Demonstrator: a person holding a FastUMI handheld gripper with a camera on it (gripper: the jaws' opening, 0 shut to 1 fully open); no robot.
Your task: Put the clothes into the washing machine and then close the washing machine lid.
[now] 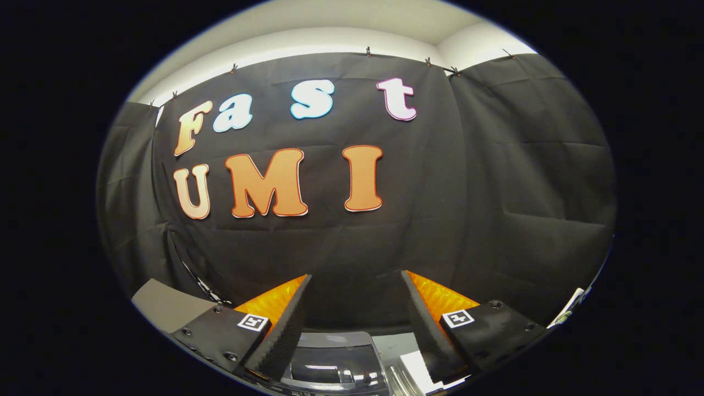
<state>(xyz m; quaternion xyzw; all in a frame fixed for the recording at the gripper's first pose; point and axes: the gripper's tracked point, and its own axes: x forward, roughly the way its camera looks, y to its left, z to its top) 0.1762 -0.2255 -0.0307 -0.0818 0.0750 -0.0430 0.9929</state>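
My gripper (356, 280) is held up facing the booth's black cloth wall, its two fingers wide apart and nothing between them. The fingers (286, 324) have black ribbed pads and orange backs. Below and between them lies the top of the washing machine: a grey-rimmed lid with a dark glossy window (335, 366) that reflects the lights. I cannot tell from here whether the lid stands open or lies shut. I see no clothes.
A grey flat panel (165, 305) sits left of the left finger. White pieces like paper (421, 371) lie beside the lid under the right finger. A pale object's edge (569, 308) pokes in far right.
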